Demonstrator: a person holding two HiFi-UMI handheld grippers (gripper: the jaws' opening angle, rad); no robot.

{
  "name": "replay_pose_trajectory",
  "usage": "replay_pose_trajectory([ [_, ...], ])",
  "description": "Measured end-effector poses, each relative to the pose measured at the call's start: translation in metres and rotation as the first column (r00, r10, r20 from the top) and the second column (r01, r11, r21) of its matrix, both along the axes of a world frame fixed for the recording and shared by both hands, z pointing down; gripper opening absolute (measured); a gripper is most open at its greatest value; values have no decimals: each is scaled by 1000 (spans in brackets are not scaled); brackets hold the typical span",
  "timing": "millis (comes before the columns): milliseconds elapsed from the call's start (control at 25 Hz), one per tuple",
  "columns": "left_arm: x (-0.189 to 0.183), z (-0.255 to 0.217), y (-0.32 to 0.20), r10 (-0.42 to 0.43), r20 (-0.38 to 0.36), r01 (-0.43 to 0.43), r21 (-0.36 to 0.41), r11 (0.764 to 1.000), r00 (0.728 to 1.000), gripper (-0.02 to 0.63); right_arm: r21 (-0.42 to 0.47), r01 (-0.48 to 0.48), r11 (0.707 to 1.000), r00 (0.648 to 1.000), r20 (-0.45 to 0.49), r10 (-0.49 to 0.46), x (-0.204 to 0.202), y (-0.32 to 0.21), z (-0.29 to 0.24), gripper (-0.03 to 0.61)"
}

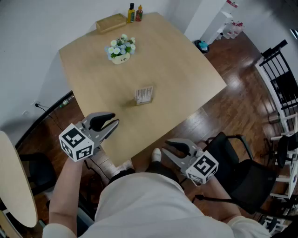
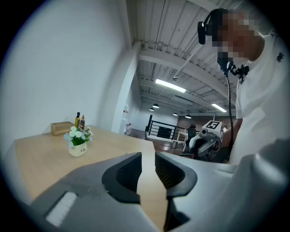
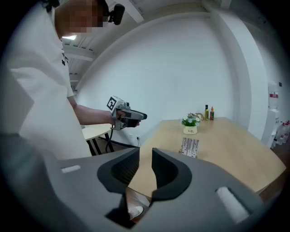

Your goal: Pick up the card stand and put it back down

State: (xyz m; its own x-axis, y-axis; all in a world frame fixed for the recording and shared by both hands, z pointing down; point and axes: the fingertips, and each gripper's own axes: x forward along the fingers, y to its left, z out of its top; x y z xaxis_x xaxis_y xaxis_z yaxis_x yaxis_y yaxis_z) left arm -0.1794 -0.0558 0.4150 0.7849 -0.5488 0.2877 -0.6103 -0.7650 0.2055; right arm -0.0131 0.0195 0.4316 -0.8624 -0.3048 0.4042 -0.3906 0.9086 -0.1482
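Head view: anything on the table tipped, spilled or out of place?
Nothing stands out. The card stand is upright on the table; the flower pot and two bottles are upright, and the wooden box lies flat near the far edge. No spill.

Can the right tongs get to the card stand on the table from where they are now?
Probably yes. The card stand stands alone on the table, and nothing lies between it and the right tongs, which hang open and empty off the near edge. The flower pot sits well behind it.

Light wood table (image 1: 177, 79), b&w striped card stand (image 1: 144, 95), white pot (image 1: 120, 59), dk brown floor (image 1: 242, 100)
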Motion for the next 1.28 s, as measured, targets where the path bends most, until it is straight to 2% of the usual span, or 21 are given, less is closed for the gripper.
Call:
replay_pose_trajectory([
  [240, 24, 39, -93, 52, 82, -47, -54, 997, 995, 126, -5, -47, 999, 998, -32, 47, 39, -20, -7, 92],
  [360, 35, 64, -127, 84, 117, -72, -99, 992, 990, 156, -3, -87, 996, 995, -39, 87, 55, -22, -8, 92],
  [520, 46, 93, -160, 93, 138, -71, -153, 986, 986, 156, -38, -157, 987, 986, -57, 154, 79, -18, -3, 92],
  [760, 60, 125, -180, 131, 191, -90, -209, 974, 973, 145, -64, -238, 969, 970, -68, 234, 105, -17, 2, 92],
  [880, 63, 137, -181, 131, 202, -83, -228, 970, 971, 114, -75, -259, 963, 965, -66, 255, 111, -17, 2, 92],
  [1040, 69, 142, -180, 146, 203, -96, -239, 966, 968, 77, -78, -265, 961, 963, -79, 259, 116, -18, 4, 92],
  [1080, 69, 142, -180, 145, 202, -95, -238, 967, 969, 48, -78, -265, 961, 963, -79, 259, 117, -19, 4, 91],
  [1280, 69, 140, -179, 144, 197, -98, -230, 968, 970, 22, -87, -258, 962, 964, -88, 250, 118, -21, 6, 92],
])
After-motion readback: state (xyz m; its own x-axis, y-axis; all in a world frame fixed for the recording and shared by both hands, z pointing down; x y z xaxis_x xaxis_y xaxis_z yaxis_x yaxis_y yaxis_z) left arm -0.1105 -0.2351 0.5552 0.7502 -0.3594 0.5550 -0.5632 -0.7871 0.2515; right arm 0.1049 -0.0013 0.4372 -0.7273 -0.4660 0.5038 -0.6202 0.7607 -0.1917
